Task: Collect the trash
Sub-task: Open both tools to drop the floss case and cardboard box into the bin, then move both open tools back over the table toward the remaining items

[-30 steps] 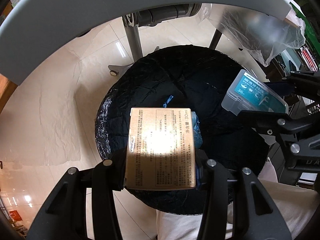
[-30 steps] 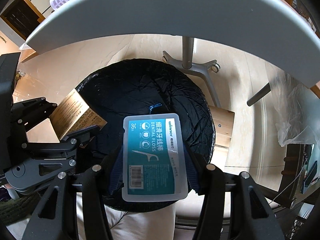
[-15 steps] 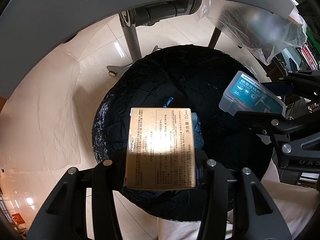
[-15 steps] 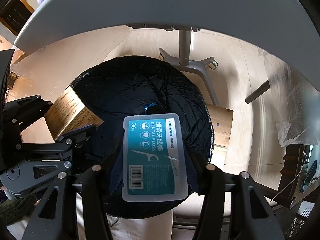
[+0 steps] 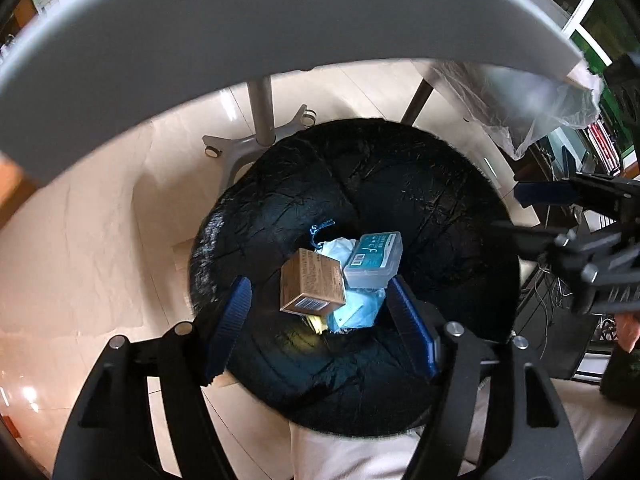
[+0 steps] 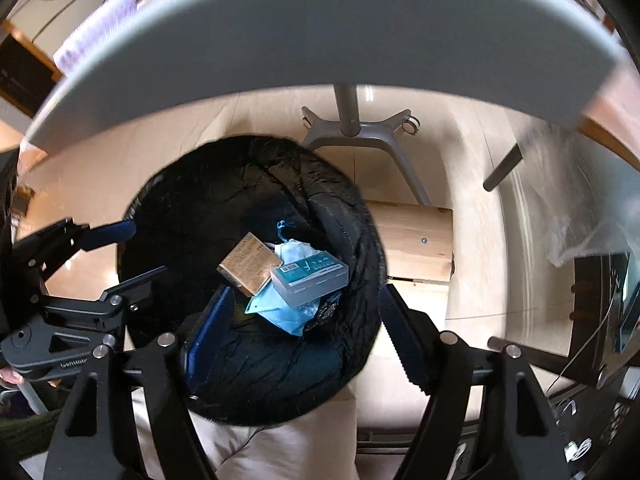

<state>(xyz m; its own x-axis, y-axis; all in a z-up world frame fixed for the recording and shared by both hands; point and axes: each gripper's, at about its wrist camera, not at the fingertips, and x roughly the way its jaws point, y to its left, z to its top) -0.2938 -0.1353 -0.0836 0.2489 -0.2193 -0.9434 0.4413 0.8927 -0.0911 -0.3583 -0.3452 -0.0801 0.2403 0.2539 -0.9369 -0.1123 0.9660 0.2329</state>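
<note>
Below both grippers stands a round bin lined with a black bag. At its bottom lie a gold cardboard box and a clear dental floss case with a teal label, on crumpled blue and white waste. My left gripper hangs over the bin, its jaws opening with nothing between them. My right gripper hangs beside it on the right, jaws also opening and empty.
A grey tabletop edge arches overhead. Its wheeled pedestal base stands just past the bin. A wooden block sits right of the bin, a clear plastic bag hangs nearby, and the person's light trousers show below.
Both grippers let go: the gold box left the left jaws and the floss case left the right jaws, and both now lie in the bin. Both pairs of jaws stand wider apart.
</note>
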